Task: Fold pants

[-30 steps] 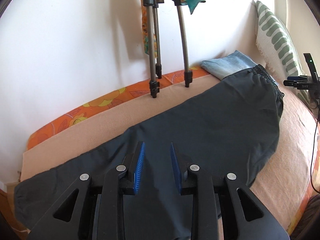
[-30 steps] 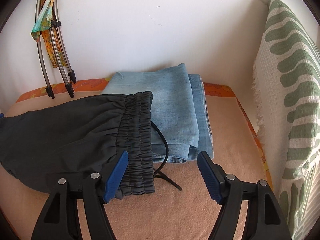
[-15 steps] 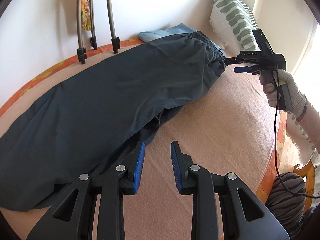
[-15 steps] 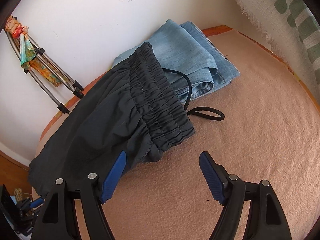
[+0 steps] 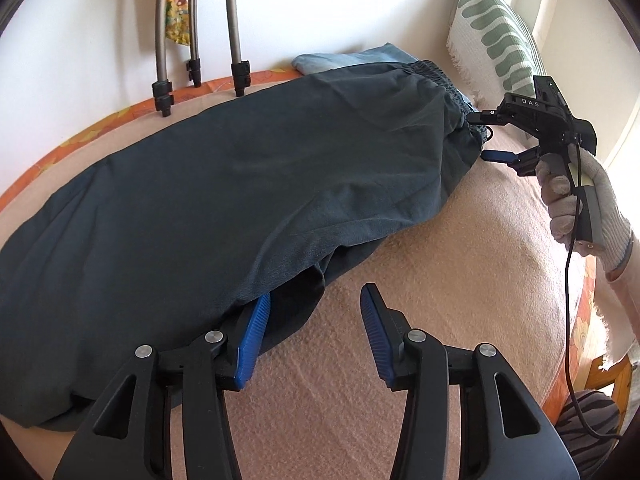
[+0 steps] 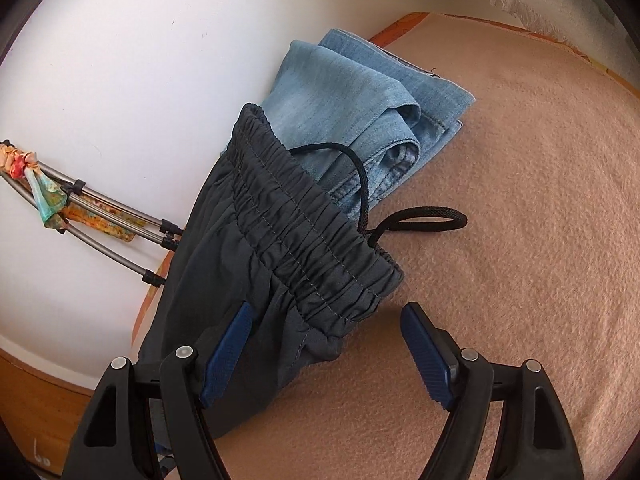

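Note:
Dark grey pants [image 5: 240, 184] lie folded lengthwise on the peach blanket [image 5: 440, 280], waistband at the far right. My left gripper [image 5: 314, 336] sits at their near edge; its jaws are opening. Its left pad [image 5: 254, 340] is tucked against the fabric fold and the right pad is over bare blanket, neither pressing. In the right wrist view the elastic waistband [image 6: 308, 236] and black drawstring [image 6: 420, 216] show. My right gripper [image 6: 326, 352] is open, straddling the waistband's near corner without pinching it. The left wrist view also shows the right gripper [image 5: 486, 138] at the waistband, held by a gloved hand [image 5: 576, 208].
Folded light-blue jeans [image 6: 352, 100] lie against the wall behind the waistband. A green-patterned pillow [image 5: 496, 36] leans at the far right. Tripod legs [image 5: 236, 40] stand on the bed by the wall. A black cable [image 5: 568, 320] hangs from the right gripper.
My left gripper moved from above the pants to their near edge, and its jaws widened. My right gripper rolled and sank toward the waistband corner.

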A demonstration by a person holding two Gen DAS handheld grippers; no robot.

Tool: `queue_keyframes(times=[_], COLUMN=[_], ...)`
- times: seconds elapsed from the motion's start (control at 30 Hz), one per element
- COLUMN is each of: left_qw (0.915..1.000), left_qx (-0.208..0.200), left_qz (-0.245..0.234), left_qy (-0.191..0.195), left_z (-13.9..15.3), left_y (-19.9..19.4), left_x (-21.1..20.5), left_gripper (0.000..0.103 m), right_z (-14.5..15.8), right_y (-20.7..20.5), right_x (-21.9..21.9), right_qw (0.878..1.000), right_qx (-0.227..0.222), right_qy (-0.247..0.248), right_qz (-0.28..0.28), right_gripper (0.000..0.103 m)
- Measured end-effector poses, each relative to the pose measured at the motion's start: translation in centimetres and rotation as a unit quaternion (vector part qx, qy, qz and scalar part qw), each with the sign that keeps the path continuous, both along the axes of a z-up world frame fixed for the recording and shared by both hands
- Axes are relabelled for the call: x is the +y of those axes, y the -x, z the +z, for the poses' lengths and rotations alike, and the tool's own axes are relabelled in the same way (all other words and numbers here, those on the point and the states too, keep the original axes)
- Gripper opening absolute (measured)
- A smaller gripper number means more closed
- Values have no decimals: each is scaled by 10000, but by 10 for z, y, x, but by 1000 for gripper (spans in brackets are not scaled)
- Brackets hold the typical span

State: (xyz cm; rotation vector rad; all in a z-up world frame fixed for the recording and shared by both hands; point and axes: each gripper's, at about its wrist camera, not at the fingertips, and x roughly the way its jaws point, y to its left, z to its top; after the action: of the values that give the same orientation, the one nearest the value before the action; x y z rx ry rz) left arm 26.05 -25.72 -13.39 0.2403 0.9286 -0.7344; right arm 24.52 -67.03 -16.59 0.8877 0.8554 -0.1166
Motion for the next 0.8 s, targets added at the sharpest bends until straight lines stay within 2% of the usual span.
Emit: queue_keyframes(times=[0.1, 0.23, 0.27, 0.33, 0.4, 0.53, 0.67, 0.8], left_qw=[10000, 9989, 9986, 9986, 9984, 9963, 9946, 9939], left_qx=[-8, 99, 108, 104, 62, 34, 16, 81], left_qz=[74, 203, 190, 165, 83, -210, -637, -886], left_qy=[50, 401, 485, 496, 560, 832, 825, 657], left_z=[-4, -5, -6, -7, -4, 14, 27, 21], left_y=[-5, -14, -15, -16, -14, 4, 28, 42], left_x=[-4, -3, -3, -4, -2, 8, 15, 13], left_gripper=[46, 43, 26, 2, 2, 2, 2, 2], right_z=[-1, -3, -3, -6, -9, 0, 32, 57], right_y=[-6, -13, -14, -13, -13, -5, -1, -6], right_x=[-1, 6, 6, 2, -3, -12, -10, -5], right_qw=[9999, 9997, 9996, 9990, 9980, 9965, 9978, 9972], right_qx=[-59, -85, -95, -78, -82, -158, -409, -456], right_qy=[-123, -112, -134, -203, -367, -481, -74, 403], right_qz=[-76, -189, -240, -384, -500, -663, -514, -435], right_gripper=[80, 79, 76, 67, 58, 29, 24, 22])
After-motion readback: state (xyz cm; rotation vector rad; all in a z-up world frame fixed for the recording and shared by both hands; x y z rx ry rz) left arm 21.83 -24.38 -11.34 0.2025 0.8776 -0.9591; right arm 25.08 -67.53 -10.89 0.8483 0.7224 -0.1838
